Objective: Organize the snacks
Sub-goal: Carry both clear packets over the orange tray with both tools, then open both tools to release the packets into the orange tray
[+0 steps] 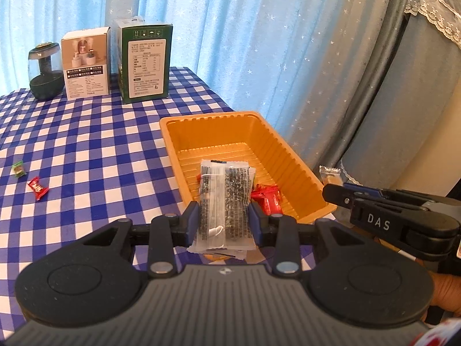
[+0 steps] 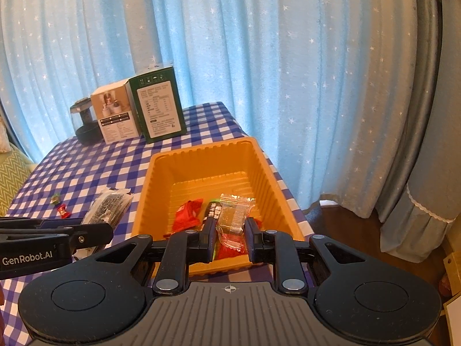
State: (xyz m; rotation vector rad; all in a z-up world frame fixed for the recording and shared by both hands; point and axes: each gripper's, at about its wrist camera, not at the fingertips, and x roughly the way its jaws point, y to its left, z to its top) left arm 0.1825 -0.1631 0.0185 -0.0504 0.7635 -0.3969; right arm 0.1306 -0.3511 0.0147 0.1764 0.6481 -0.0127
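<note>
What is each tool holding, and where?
Left tool: a dark snack packet, gripped across its lower sides. Right tool: a small clear packet, gripped at its lower sides.

box labels (image 1: 147,66) too small, jar (image 2: 83,124) half hidden

We look down along each pair of jaws, close over the surface's near edge; both views share the orange tray (image 1: 173,132) (image 2: 149,173).

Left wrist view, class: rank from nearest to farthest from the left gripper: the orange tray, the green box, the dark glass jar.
From the left gripper:
1. Orange tray, just ahead, slightly right.
2. Green box, standing farther back on the checked cloth.
3. Dark glass jar, far back left.
</note>
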